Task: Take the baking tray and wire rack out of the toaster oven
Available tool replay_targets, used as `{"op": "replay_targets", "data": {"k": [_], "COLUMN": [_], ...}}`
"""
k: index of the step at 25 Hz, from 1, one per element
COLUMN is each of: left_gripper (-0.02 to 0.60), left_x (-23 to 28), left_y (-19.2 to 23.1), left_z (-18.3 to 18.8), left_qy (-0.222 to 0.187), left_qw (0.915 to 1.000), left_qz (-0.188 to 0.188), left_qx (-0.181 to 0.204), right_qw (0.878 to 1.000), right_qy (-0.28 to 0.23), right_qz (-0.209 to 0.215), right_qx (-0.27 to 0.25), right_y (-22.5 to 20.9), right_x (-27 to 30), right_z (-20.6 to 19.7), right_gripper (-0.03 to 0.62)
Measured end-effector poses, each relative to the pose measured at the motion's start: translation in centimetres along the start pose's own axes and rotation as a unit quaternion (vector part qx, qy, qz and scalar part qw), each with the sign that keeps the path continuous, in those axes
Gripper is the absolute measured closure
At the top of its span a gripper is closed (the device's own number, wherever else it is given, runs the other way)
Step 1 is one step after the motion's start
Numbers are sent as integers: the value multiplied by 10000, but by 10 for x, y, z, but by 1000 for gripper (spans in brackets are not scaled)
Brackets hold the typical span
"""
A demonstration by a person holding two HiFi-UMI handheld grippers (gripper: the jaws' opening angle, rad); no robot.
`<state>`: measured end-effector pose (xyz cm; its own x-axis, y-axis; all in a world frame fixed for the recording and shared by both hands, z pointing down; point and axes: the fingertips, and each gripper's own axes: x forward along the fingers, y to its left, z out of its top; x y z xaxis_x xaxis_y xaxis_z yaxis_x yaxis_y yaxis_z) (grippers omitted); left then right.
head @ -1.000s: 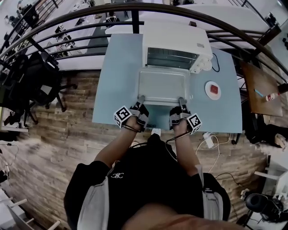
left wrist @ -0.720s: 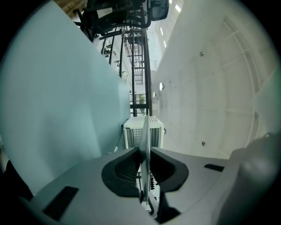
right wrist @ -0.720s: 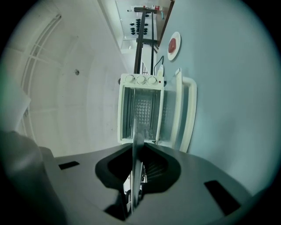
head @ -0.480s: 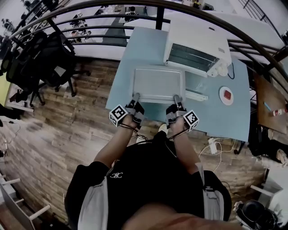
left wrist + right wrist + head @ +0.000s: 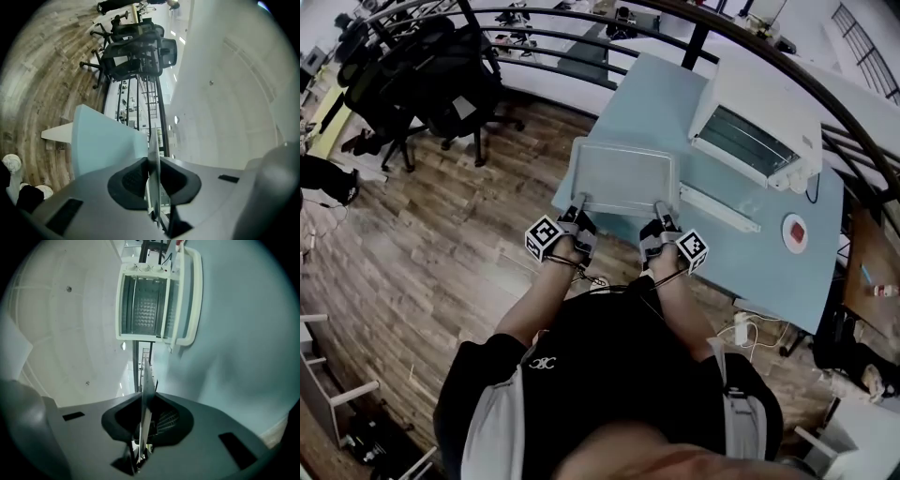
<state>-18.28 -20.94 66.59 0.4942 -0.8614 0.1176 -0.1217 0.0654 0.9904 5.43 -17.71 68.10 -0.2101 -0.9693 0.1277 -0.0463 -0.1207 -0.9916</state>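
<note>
Tray [image 5: 623, 176]: out of the oven [image 5: 759, 122], over the left corner of the table [image 5: 741, 253]; looks empty
Jaws: your left gripper [image 5: 578, 208] and right gripper [image 5: 660, 211] each clamp the tray's near rim
Risk: you hold one thin edge only; uneven hands could tilt it, let it slip, or set it overhanging the table edge
Oven: door [image 5: 717, 208] down; rack inside unclear

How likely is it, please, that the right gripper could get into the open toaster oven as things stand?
Probably not yet: the right gripper is shut on the baking tray, as is the left gripper. The toaster oven stands open with nothing before it, so only the tray hinders.
</note>
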Motion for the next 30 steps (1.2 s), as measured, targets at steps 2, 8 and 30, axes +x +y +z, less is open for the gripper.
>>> {"op": "replay_targets", "data": {"k": [2,8,30], "left_gripper": [525,525,491], "left_x": [-9,-28,-35], "left_y": [10,36,91], "left_z": [8,21,1], "left_qy": [-94,-228,610], "left_qw": [9999,9989,9761], "left_qz": [94,355,1884], "left_qx": [-59,-180,895], "right_qw": [9999,9987,9376], "right_qy": [89,287,848], "right_qz": [-108,-415,-2603], "right_qx": [20,-67,-2145], "right_y": [-7,-22,-81], "right_x": [5,12,9], "right_z": [-11,-32,-27], "right_gripper": [546,544,475]}}
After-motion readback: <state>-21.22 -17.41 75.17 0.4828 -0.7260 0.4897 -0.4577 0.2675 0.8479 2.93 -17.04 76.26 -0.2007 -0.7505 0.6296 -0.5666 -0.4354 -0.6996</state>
